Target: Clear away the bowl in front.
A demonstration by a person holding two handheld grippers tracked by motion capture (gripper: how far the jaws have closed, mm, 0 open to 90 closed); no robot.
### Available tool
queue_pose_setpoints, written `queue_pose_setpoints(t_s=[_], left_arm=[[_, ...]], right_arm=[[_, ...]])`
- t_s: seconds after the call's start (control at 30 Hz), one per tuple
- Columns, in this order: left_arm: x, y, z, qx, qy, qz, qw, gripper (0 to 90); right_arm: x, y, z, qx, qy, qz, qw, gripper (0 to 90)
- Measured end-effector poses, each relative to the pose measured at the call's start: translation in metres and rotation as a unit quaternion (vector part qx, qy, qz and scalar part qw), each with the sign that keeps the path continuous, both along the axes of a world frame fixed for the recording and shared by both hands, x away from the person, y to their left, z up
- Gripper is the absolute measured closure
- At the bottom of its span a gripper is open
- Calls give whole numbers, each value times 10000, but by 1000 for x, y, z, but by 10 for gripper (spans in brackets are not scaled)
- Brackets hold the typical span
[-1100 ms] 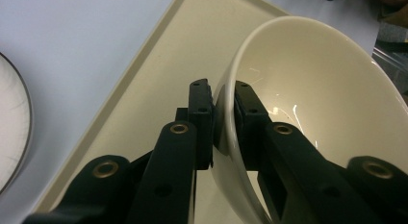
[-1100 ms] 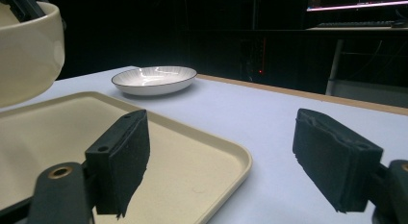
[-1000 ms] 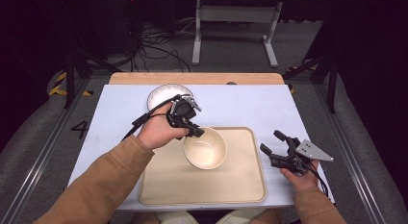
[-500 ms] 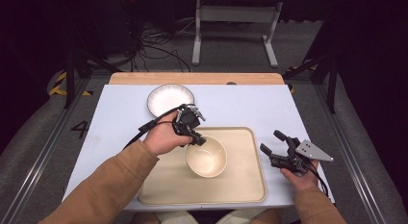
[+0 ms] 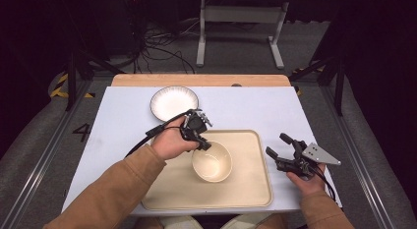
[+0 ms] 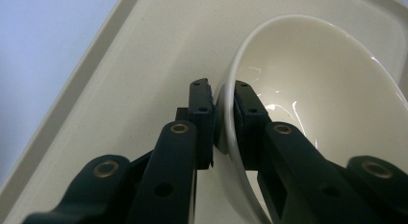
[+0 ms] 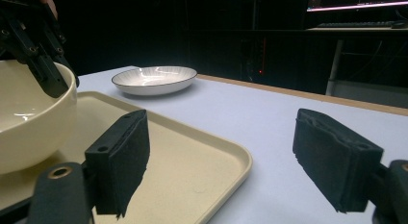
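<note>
A cream bowl (image 5: 212, 161) sits in the beige tray (image 5: 246, 189). My left gripper (image 5: 202, 143) is shut on the bowl's far left rim, one jaw inside and one outside. In the left gripper view the rim of the bowl (image 6: 317, 94) is pinched between the black pads (image 6: 202, 113) above the tray (image 6: 120, 118). My right gripper (image 5: 283, 149) rests open at the tray's right edge on the table, nothing between its pads (image 7: 120, 161). The right gripper view shows the bowl (image 7: 29, 118) at left with the other gripper on its rim.
A white plate (image 5: 174, 102) with a dark rim lies on the white table top (image 5: 108, 116) behind the tray; it is also the plate (image 7: 154, 80) in the right gripper view. A wooden strip (image 5: 196, 80) runs along the table's far edge. Cables and a stand lie on the floor beyond.
My left gripper has carried the bowl toward the near side and slightly right within the tray. The right gripper has stayed in place, open.
</note>
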State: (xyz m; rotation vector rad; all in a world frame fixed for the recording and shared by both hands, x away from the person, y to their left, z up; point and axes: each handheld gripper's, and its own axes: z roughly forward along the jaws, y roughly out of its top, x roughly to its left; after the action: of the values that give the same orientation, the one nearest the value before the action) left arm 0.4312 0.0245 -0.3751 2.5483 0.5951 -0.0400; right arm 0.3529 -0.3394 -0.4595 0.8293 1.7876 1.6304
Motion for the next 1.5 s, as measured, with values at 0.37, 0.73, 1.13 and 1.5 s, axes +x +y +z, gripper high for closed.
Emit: queue_pose_setpoints(t_s=[0.37,0.73,1.13,1.5], left_arm=[[4,-4,-11,-73,-60,71,9999,808],[5,-2,-14,-11,-76,15,10000,817],[9,3,-19,194,99,-3,9998,828],[10,5,-23,429,52,12,9991,776]], right_arm=[[0,0,0,9,5,-2,10000,212],[0,0,0,9,6,-4,10000,212],[0,0,0,7,5,-3,10000,212],[0,0,0,2,-2,1,10000,212]])
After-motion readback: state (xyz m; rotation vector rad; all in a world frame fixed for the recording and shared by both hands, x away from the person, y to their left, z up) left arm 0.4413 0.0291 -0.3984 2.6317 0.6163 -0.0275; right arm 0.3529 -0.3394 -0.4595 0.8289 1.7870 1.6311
